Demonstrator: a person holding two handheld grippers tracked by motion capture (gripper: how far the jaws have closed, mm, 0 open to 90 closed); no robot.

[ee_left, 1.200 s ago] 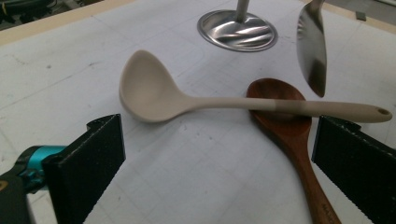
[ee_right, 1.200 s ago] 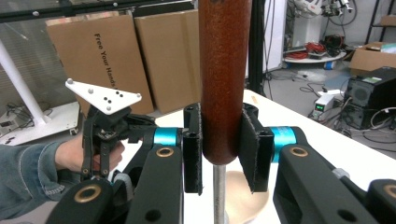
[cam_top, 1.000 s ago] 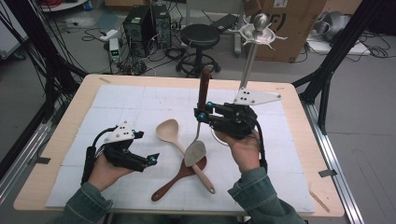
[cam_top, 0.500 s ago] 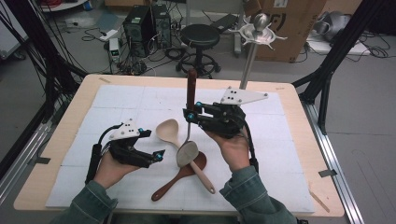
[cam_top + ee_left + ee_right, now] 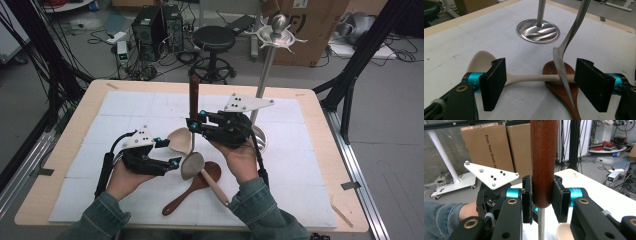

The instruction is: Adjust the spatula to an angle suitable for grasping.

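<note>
The right claw [image 5: 192, 126] is clamped on the brown handle [image 5: 544, 162] of a metal spatula [image 5: 192, 165], held upright, and has carried it from beside the steel stand [image 5: 265, 75] to just above the two wooden spoons on the desk [image 5: 310, 150]. The left claw [image 5: 172, 164] has just been closing but is not gripping; the spatula's blade [image 5: 560, 65] hangs between its pads [image 5: 495, 82], with the pale spoon [image 5: 524, 78] and dark spoon [image 5: 560, 87] beneath. Judgement: a handover or steadying of the blade is being prepared.
</note>
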